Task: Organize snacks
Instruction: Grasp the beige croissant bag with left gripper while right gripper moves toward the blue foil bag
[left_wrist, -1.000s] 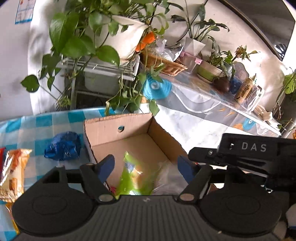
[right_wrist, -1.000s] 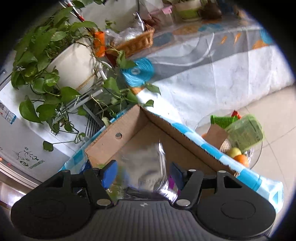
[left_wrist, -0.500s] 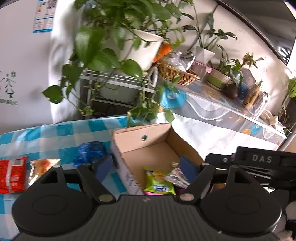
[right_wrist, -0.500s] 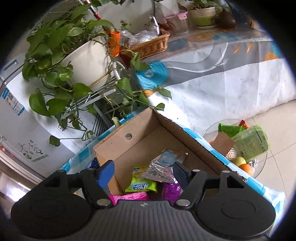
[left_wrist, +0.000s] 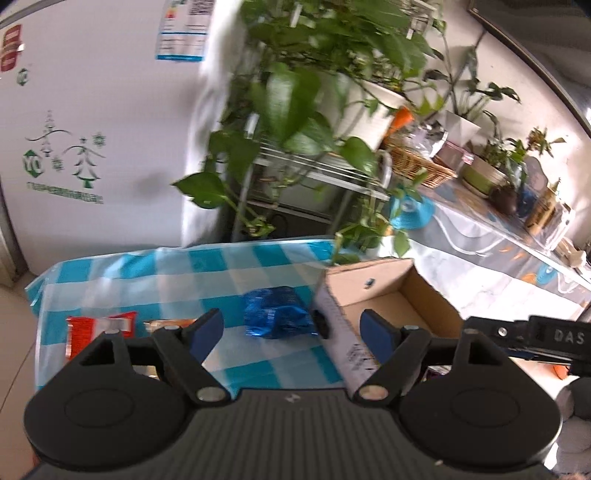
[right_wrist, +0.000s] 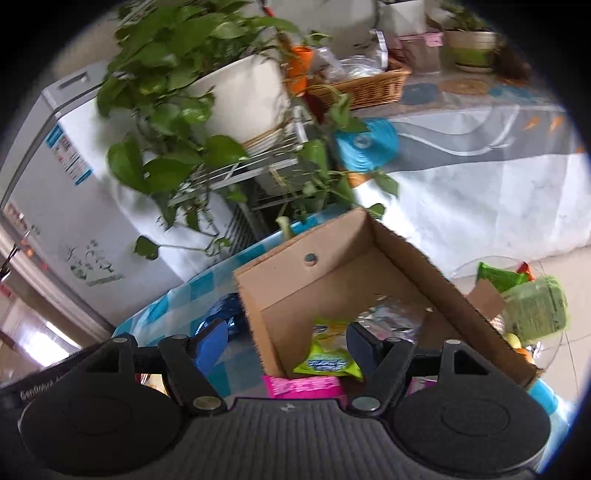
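Observation:
The open cardboard box (left_wrist: 388, 295) stands on the blue checked tablecloth (left_wrist: 155, 273). Inside the box (right_wrist: 332, 266) lie a green packet (right_wrist: 328, 363), a pink packet (right_wrist: 303, 386) and a silver packet (right_wrist: 391, 317). A blue packet (left_wrist: 277, 312) lies just left of the box, and a red packet (left_wrist: 96, 328) and an orange packet (left_wrist: 170, 325) lie farther left. My left gripper (left_wrist: 291, 330) is open and empty, hovering near the blue packet. My right gripper (right_wrist: 286, 343) is over the box's near left corner, its jaws opening with nothing between them.
A big potted plant (left_wrist: 332, 74) on a wire rack (left_wrist: 314, 173) hangs over the table's far edge. A white fridge (left_wrist: 92, 129) stands at the back left. A side table (right_wrist: 461, 122) holds a wicker basket (right_wrist: 365, 85). A glass table with fruit (right_wrist: 524, 310) sits beyond the box.
Both grippers let go of their packets, the green one from the left and the silver one from the right; both now lie in the box. The left gripper swung left toward the blue packet.

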